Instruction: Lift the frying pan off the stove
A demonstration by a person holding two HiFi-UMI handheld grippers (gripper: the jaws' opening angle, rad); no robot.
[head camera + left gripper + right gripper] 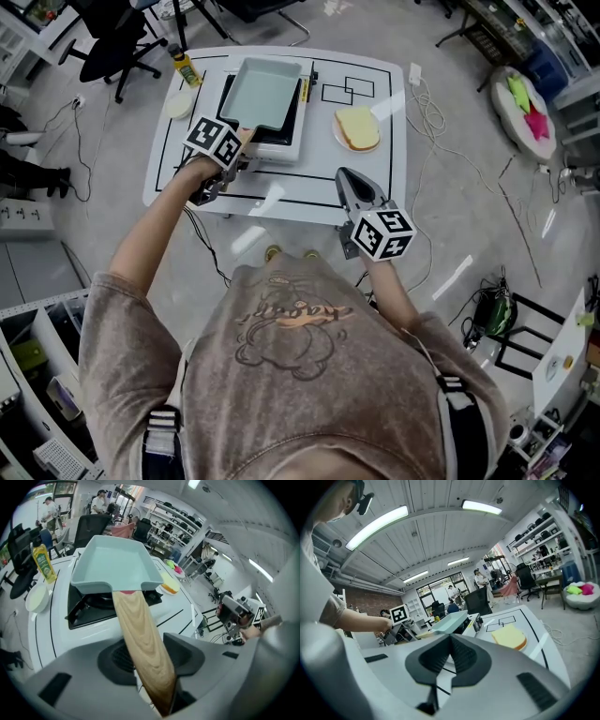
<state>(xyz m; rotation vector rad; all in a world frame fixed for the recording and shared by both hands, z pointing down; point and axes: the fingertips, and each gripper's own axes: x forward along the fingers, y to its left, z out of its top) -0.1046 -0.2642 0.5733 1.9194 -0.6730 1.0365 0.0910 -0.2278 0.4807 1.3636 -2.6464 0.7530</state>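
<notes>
A pale blue square frying pan [261, 92] [115, 564] rests on the black stove [284, 141] [89, 604] at the table's far side. Its long wooden handle [143, 639] points back toward me. My left gripper [242, 148] [147, 656] is shut on that handle, which runs between the two pads near its end. My right gripper [345, 178] [451, 656] hovers over the table's near edge, to the right of the stove. It is shut with nothing in it. In the right gripper view the pan [450, 620] shows side-on.
A slice of bread on a plate [357, 128] [509, 637] lies right of the stove. A yellow bottle [185, 67] [43, 562] and a white bowl [178, 105] [36, 597] stand to its left. The white table [375, 192] has black outlines. Cables trail on the floor around it.
</notes>
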